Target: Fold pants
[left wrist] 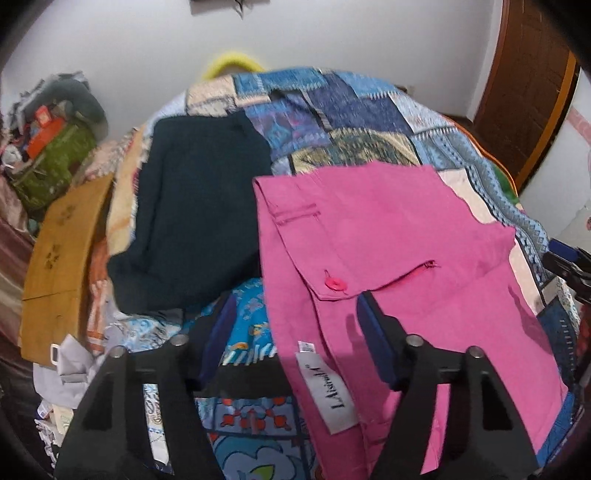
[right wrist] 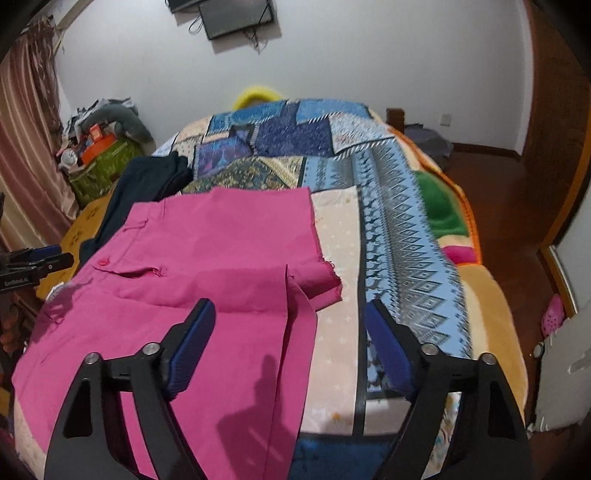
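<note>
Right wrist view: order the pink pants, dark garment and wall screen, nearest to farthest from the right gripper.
1. Pink pants, under the right gripper's left finger.
2. Dark garment, behind the pants, left.
3. Wall screen, on the far wall.

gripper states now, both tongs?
Left tongs: open, over the pink pants, holding nothing.
Right tongs: open, over the pants' edge, holding nothing.

We get even, fairly bright indoor light from above and behind, claw shadows falling forward on the pink pants (right wrist: 221,258), motion blur on the quilt (left wrist: 332,122) mostly in left wrist view, heavy fisheye bending with dark vignetted corners.
</note>
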